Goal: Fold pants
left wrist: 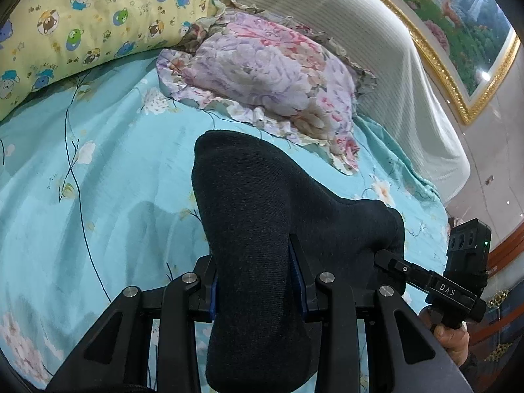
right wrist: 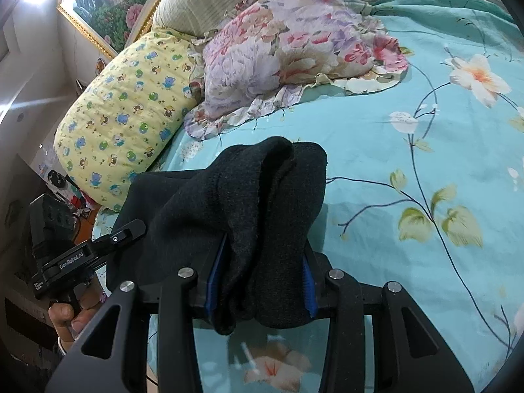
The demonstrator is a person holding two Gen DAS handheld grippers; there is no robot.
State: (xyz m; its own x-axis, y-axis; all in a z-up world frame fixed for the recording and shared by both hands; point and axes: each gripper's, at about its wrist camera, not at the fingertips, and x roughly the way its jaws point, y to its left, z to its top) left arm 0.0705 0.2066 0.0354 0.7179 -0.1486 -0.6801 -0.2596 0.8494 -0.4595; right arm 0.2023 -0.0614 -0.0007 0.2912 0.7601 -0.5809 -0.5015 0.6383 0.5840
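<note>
Dark navy pants (left wrist: 258, 216) hang bunched above a turquoise flowered bedsheet (left wrist: 108, 170). My left gripper (left wrist: 258, 278) is shut on a thick fold of them; the cloth fills the gap between its blue pads and spills over the fingers. In the right wrist view the same pants (right wrist: 249, 203) are stretched between both tools. My right gripper (right wrist: 260, 281) is shut on another thick fold. The right gripper also shows at the right edge of the left wrist view (left wrist: 386, 258), its tip buried in the cloth. The left gripper's tip (right wrist: 131, 229) enters the cloth at left.
A floral ruffled pillow (left wrist: 271, 75) and a yellow bear-print pillow (left wrist: 82, 19) lie at the head of the bed, before a ribbed pale headboard cover (left wrist: 376, 42). A gold-framed picture (left wrist: 458, 23) hangs on the wall. A hand (right wrist: 65, 321) holds the left tool.
</note>
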